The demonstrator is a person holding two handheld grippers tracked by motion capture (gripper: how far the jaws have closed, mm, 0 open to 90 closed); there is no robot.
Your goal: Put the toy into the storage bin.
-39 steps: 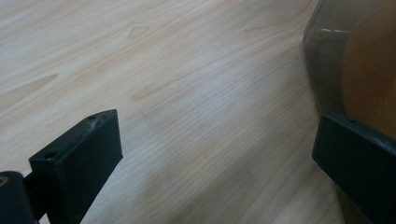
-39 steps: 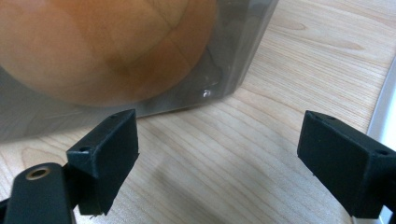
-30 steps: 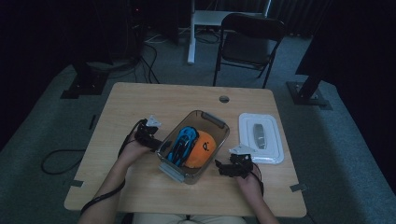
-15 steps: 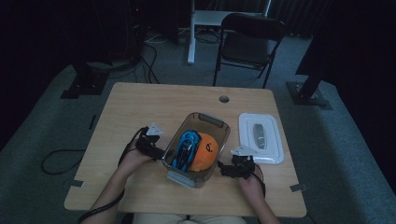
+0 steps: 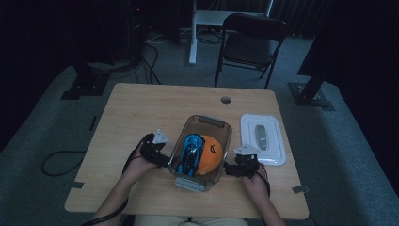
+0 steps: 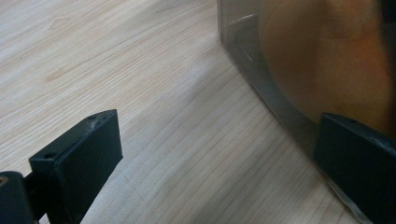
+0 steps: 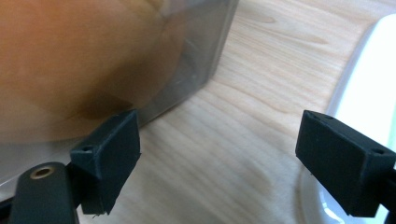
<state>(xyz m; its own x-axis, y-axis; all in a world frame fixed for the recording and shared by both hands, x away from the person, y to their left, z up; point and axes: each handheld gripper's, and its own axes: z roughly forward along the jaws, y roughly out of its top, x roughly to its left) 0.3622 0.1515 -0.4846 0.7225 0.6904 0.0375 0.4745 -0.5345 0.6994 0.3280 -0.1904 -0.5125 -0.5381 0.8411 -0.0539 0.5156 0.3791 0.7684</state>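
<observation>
A clear plastic bin (image 5: 214, 126) stands mid-table and holds a blue toy car (image 5: 190, 153) and an orange ball (image 5: 210, 155). My left gripper (image 5: 159, 154) sits against the bin's left side and my right gripper (image 5: 236, 167) against its right side. In the left gripper view the gripper (image 6: 222, 130) is open over bare wood, its right jaw in front of the bin wall (image 6: 261, 88), with the orange ball (image 6: 327, 56) showing through. In the right gripper view the gripper (image 7: 219, 135) is open, with the bin (image 7: 210, 51) and the orange ball (image 7: 70, 60) at the left.
A white lid (image 5: 275, 141) with a grey handle lies flat to the right of the bin, close to my right gripper; its edge (image 7: 369, 79) shows by the right jaw. A small round hole (image 5: 226, 100) is in the table near the far edge. A chair stands beyond the table.
The bin and my left gripper have shifted a little toward the near edge of the table. My right gripper has hardly moved. Both stay open.
</observation>
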